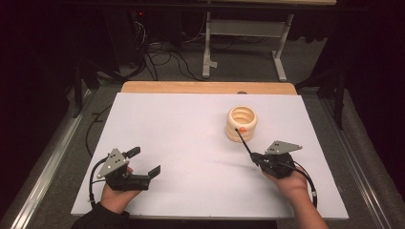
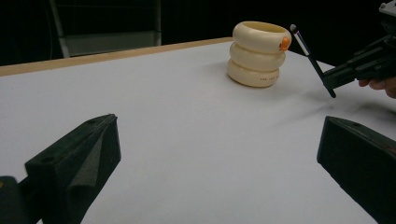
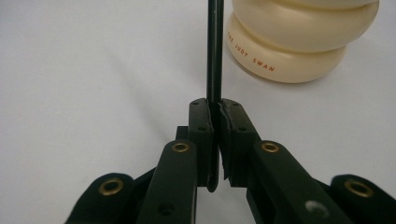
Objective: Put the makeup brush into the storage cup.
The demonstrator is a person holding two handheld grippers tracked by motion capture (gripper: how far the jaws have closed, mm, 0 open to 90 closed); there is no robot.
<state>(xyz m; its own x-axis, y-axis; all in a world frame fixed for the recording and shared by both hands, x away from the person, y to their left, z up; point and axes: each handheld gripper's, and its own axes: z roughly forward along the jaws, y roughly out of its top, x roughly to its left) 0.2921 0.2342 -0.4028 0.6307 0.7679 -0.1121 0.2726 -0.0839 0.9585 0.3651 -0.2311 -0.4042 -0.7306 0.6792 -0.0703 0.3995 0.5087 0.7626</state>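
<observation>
The pen (image 1: 243, 140) is a thin black stick, clamped near its lower end between the jaws of the right gripper (image 1: 255, 156). In the right gripper view the pen (image 3: 215, 51) rises straight up out of the closed jaws of that gripper (image 3: 215, 109), with a short length showing below the pads. From the gripper the pen slants forward and upward. Its far tip sits at the near rim of the holder (image 1: 241, 123), beside a small orange spot (image 1: 242, 129) on that rim. From the left gripper view the pen (image 2: 312, 60) leans with its tip just by the holder's upper edge (image 2: 258, 52); whether it touches cannot be told.

The holder is a cream piece shaped like three stacked rings, standing upright directly ahead of the right gripper, near it. Small lettering runs along its lowest ring (image 3: 252, 58).

The left gripper (image 1: 145, 162) is held low at the near left of the white table top (image 1: 181, 143), well apart from the right gripper and the holder. Its jaws stand wide apart with nothing between them.

A wooden edge (image 1: 205, 87) runs along the far side of the table top, beyond the holder.
</observation>
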